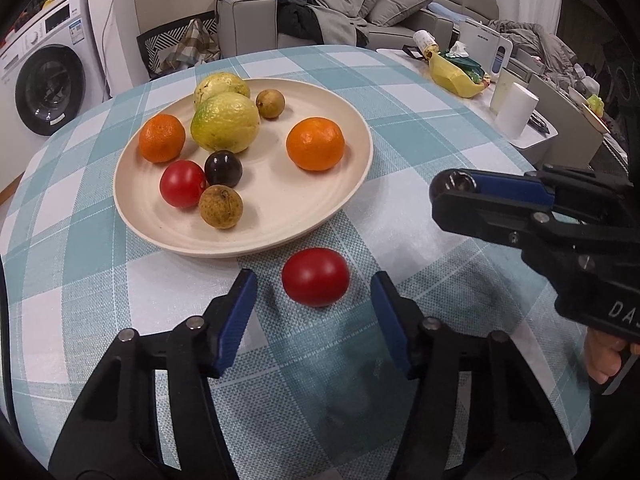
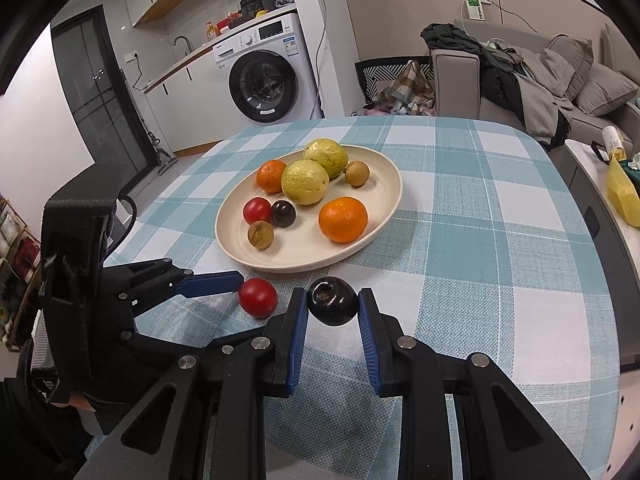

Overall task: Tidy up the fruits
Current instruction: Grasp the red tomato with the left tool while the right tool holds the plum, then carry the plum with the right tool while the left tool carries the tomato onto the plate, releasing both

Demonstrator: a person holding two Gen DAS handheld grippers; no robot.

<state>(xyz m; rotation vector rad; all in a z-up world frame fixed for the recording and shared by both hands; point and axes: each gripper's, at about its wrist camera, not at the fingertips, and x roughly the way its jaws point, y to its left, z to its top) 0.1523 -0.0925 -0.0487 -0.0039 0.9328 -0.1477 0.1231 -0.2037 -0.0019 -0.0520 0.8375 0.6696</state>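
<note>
A cream plate [image 1: 344,196] [image 2: 384,216] on the checked tablecloth holds two oranges, two green-yellow guavas, a red tomato, a dark plum and two brown longans. A loose red tomato [image 1: 316,282] [image 2: 258,297] lies on the cloth just in front of the plate. My left gripper [image 1: 314,312] is open, its blue pads on either side of this tomato, apart from it. My right gripper [image 2: 332,308] is shut on a dark plum [image 2: 332,301] [image 1: 454,184], held near the plate's front rim.
The round table's edge curves close on all sides. A side table at the right carries a yellow bag [image 1: 456,76], white cups [image 1: 514,110] and a box. A washing machine [image 2: 266,76] and a grey sofa [image 2: 520,76] stand behind.
</note>
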